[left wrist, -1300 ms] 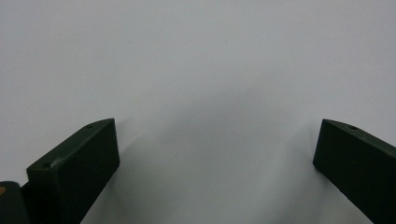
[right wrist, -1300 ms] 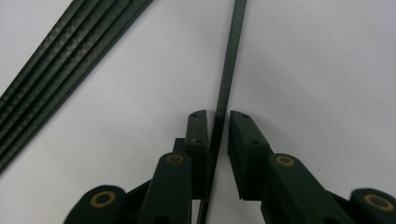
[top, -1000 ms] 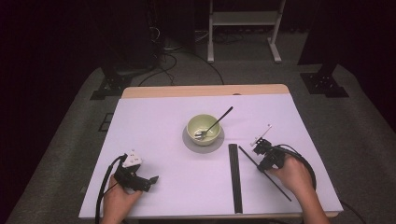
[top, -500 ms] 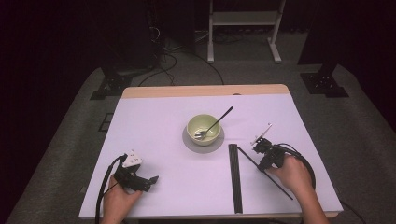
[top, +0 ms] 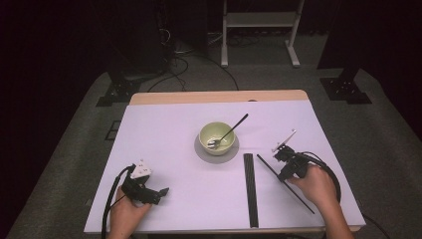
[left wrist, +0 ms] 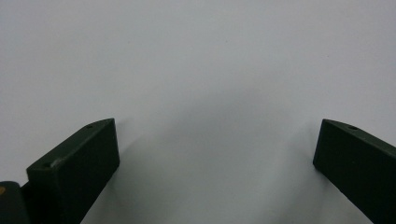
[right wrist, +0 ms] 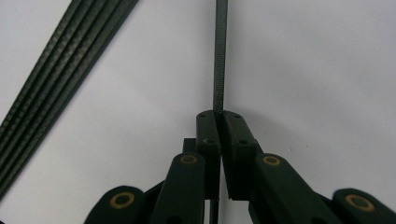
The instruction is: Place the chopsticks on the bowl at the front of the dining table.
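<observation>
My right gripper (top: 284,175) rests low on the right side of the white table (top: 164,129), shut on a thin black strip (top: 301,200) that lies diagonally under it. In the right gripper view the two jaws are pressed together on this strip (right wrist: 219,56), which runs straight ahead from the jaw tips. A bundle of several black strips (top: 250,189) lies just left of it, also seen in the right gripper view (right wrist: 60,79). My left gripper (top: 157,195) sits at the near left, open, with only bare table between its fingers (left wrist: 74,168).
A pale green bowl (top: 217,137) with a spoon (top: 233,129) leaning in it stands on a grey saucer (top: 201,154) at the table's centre. The floor behind the table holds a white stand (top: 259,20) and cables.
</observation>
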`<state>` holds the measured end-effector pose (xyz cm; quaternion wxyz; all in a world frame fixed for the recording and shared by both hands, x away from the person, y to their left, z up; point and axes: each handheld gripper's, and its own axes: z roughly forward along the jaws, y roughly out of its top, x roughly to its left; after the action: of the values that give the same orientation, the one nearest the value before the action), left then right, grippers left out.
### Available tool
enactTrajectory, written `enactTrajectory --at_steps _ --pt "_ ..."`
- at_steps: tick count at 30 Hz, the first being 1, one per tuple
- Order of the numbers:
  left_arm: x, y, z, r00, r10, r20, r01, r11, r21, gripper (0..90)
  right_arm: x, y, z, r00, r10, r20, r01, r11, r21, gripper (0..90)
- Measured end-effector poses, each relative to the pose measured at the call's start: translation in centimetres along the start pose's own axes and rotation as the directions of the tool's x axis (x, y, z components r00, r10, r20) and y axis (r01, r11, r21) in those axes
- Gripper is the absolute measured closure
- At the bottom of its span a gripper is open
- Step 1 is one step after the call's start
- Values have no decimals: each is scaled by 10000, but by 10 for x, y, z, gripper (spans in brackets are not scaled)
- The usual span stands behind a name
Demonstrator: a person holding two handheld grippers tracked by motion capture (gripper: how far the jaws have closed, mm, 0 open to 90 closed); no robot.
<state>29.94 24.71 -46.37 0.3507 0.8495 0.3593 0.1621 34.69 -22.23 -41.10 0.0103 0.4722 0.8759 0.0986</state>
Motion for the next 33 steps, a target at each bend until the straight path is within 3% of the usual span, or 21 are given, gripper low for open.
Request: enactTrajectory --at_steps 12,33 --pt "0 0 0 10000 -8 4 8 10000 -1 0 12 10 -22 9999 -98 -107 94 9993 -363 859" --pt "0 0 0 10000 -13 1 13 10000 -38 0 41 60 -52 9986 -435 -309 403 9945 -965 859"
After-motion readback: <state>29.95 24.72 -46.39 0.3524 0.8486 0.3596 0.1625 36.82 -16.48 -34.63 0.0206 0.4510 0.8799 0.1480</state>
